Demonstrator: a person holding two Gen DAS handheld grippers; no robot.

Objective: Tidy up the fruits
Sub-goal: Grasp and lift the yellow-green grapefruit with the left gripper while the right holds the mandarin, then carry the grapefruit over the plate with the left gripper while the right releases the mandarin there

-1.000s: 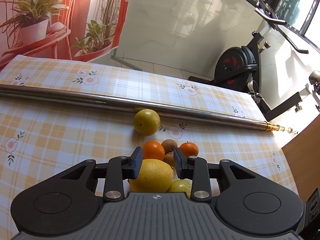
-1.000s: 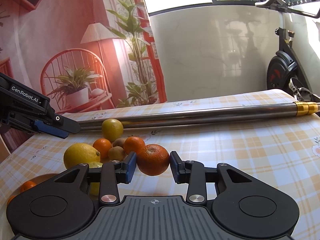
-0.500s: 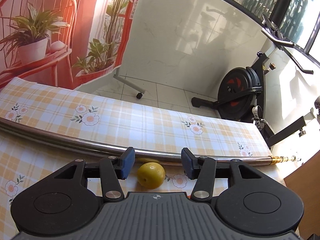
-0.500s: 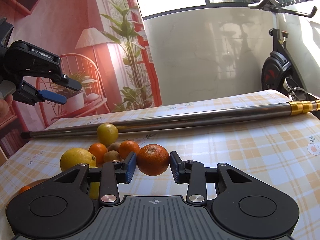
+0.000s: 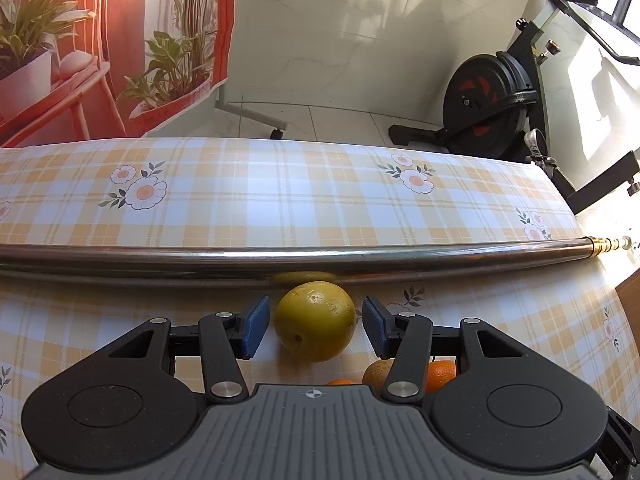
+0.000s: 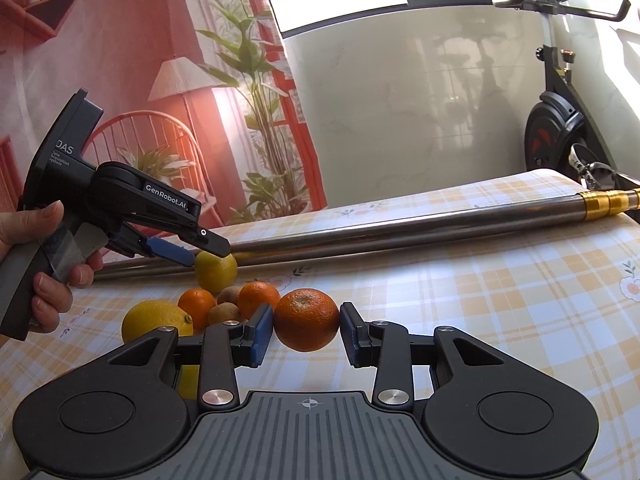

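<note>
A round yellow-green citrus (image 5: 315, 321) lies on the checked tablecloth just in front of a steel pole. My left gripper (image 5: 314, 326) is open, its blue pads on either side of that fruit with small gaps. In the right wrist view the left gripper (image 6: 200, 250) hovers at the same fruit (image 6: 216, 272). My right gripper (image 6: 306, 334) has its pads against a large orange (image 6: 306, 319) on the table. Beside it lie a lemon (image 6: 156, 322), two small oranges (image 6: 196, 303) and kiwis (image 6: 224, 314).
A long steel pole (image 5: 320, 260) lies across the table behind the fruit; it also shows in the right wrist view (image 6: 400, 232). An exercise bike (image 5: 496, 96) stands beyond the table's far right edge. A wooden surface (image 5: 630, 300) sits at the right.
My left gripper has left the lemon pile, lifted, moved forward and come down around the lone yellow-green citrus by the pole. My right gripper and the large orange have stayed put.
</note>
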